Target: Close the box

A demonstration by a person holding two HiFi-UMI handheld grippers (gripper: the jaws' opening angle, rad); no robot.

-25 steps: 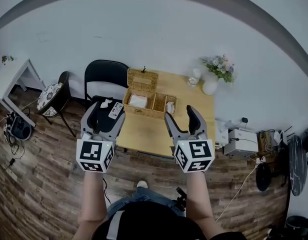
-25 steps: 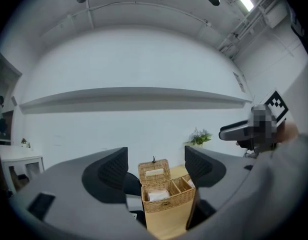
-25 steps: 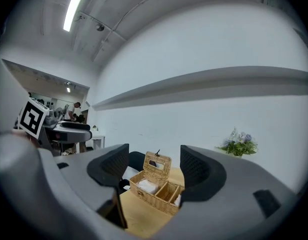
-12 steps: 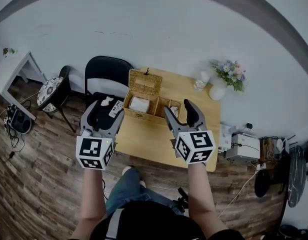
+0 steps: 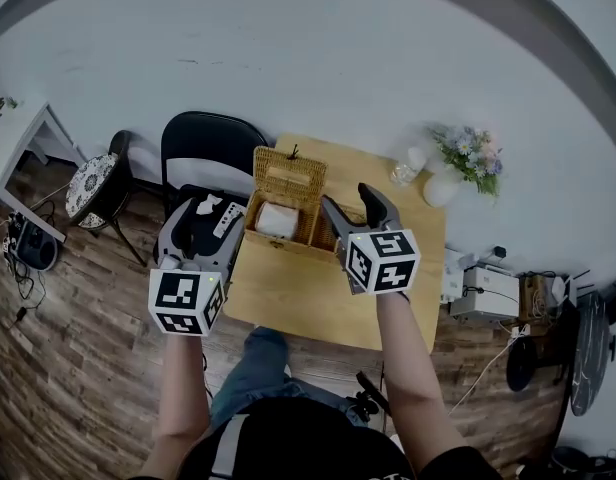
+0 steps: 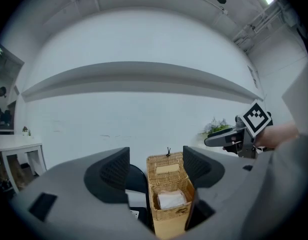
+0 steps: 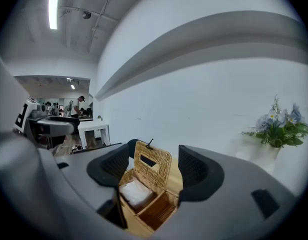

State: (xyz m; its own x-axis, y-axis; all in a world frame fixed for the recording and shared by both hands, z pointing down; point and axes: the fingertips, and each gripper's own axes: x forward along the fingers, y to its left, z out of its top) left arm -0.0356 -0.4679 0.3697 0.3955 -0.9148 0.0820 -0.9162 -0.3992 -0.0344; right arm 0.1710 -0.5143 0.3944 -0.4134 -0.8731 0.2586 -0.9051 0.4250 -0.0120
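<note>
A wicker box [image 5: 288, 213] stands on the wooden table [image 5: 318, 288], its lid [image 5: 290, 173] upright and open. A white folded cloth [image 5: 276, 220] lies in its left compartment. My left gripper [image 5: 206, 230] hovers open off the table's left edge, over the chair. Its jaws have just been closing slightly, with nothing between them. My right gripper [image 5: 348, 203] is open above the box's right end. In the left gripper view the box [image 6: 169, 196] is ahead past the left gripper [image 6: 155, 166]. In the right gripper view the box [image 7: 144, 191] lies close below the right gripper [image 7: 153, 166].
A black chair [image 5: 203, 148] with a remote [image 5: 229, 222] on its seat stands left of the table. A round patterned stool [image 5: 88, 183] is further left. A white vase of flowers [image 5: 458, 163] and a glass [image 5: 413, 163] stand at the table's far right. A grey device [image 5: 483, 293] sits on the floor at right.
Both grippers have moved forward towards the box. The right one has gone further and now hangs over the box's right end. The box looks larger in both gripper views.
</note>
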